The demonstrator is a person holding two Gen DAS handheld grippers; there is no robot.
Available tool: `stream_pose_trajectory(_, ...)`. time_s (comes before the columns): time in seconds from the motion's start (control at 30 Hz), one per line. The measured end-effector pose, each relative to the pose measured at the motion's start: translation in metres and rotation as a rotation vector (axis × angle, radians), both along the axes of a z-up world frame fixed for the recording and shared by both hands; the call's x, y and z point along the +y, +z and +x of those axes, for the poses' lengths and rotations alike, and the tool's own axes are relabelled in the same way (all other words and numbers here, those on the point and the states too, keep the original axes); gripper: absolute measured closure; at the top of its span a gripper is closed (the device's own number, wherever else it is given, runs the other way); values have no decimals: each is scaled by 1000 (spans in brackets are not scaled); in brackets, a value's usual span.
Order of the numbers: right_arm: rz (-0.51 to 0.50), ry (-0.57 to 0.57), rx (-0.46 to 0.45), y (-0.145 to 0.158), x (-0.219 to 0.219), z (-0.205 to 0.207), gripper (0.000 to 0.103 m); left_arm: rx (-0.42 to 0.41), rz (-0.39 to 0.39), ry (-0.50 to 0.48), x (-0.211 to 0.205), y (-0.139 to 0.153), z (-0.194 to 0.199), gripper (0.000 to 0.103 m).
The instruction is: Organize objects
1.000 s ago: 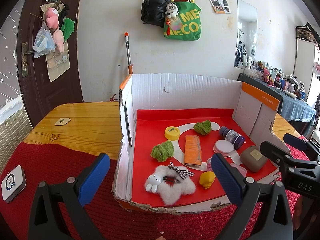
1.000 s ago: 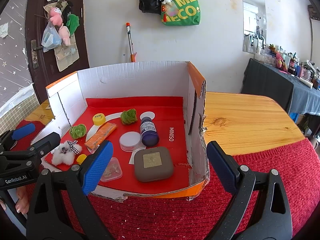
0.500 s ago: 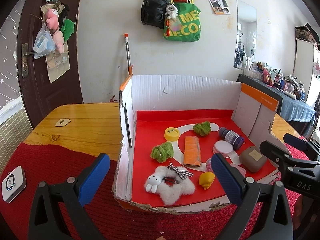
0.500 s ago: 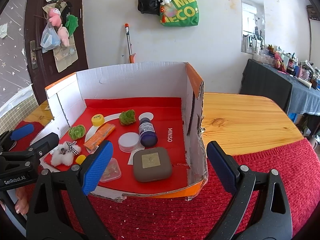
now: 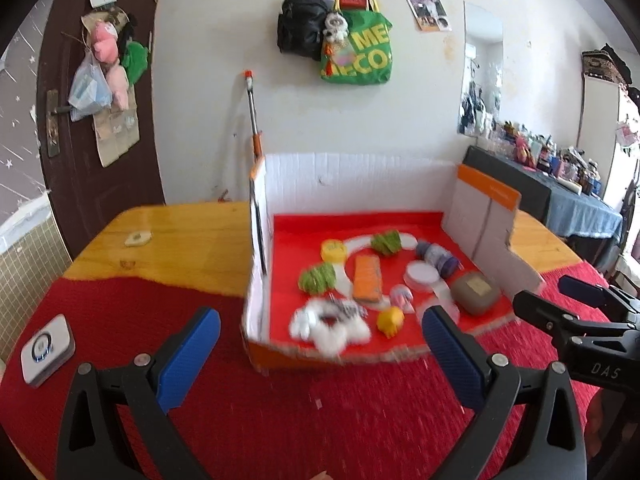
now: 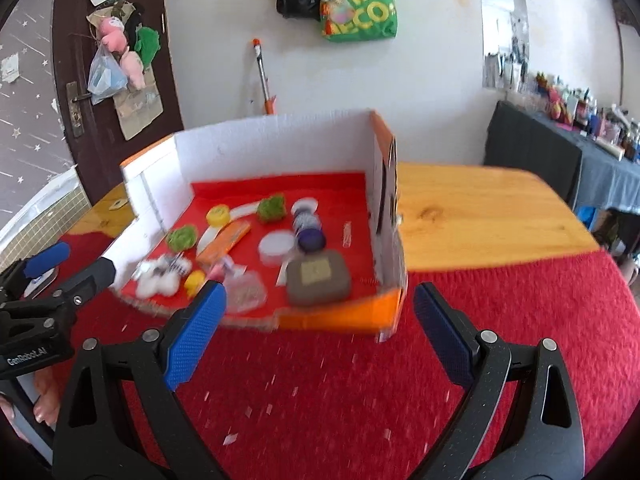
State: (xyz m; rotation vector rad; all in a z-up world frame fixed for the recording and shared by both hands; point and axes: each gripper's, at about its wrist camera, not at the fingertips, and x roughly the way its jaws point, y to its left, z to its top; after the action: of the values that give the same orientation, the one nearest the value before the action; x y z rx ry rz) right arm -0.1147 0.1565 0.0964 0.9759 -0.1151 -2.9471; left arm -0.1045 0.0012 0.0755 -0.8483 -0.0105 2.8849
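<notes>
An open cardboard box [image 5: 352, 184] with a red floor stands on the table. It holds a yellow cap [image 5: 333, 249], two green fuzzy balls [image 5: 317, 276], an orange packet [image 5: 367, 278], a purple jar [image 5: 440, 257], a white lid [image 5: 421, 274], a grey case [image 5: 476, 289], a white plush [image 5: 332, 326] and a small yellow toy [image 5: 390, 321]. My left gripper [image 5: 318, 320] is open before the box's front left, holding nothing. My right gripper [image 6: 320, 296] is open before the box's [image 6: 272, 148] front right, also holding nothing. The grey case [image 6: 318, 278] lies nearest it. Both views are blurred.
A red knit cloth [image 5: 280, 412] covers the near part of the wooden table [image 6: 480, 208]. A small white device [image 5: 47, 350] lies on the cloth at far left. Beyond it, a flat tag [image 5: 137, 238] rests on the bare wood. A cluttered side table [image 6: 592, 152] stands at right.
Both grippers have drawn back from the box, which now looks smaller and farther off, with more red cloth in front of it. Both stay open.
</notes>
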Motion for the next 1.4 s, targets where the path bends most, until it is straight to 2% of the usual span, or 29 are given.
stream_pose_trajectory(0.1, -7, 2, -45, -6, -1, 12, 7, -78, 2, -17, 2, -11, 7, 0)
stream_pose_trajectory(0.23, 8, -15, -150, -22, -3, 14, 7, -170, 0, -22, 5, -29, 10, 0)
stream_pose_trajectory(0.47, 23, -98, -288, -49, 7, 0, 7, -299, -77, 25, 14, -56, -6, 0)
stream_pose_trajectory(0.53, 48, -104, -292, -53, 6, 0, 7, -331, -94, 31, 16, -62, -10, 0)
stream_pose_trajectory(0.67, 90, -105, -304, -54, 1, 0, 6, -352, -64, 59, 13, -63, -15, 0)
stream_pose_trajectory(0.9, 88, -122, -319, -56, 2, -2, 0, -337, -60, 78, 13, -63, -14, 0)
stream_pose_trajectory(1.4, 86, -124, -319, -55, 3, -3, 0, -334, -60, 77, 14, -63, -17, 0)
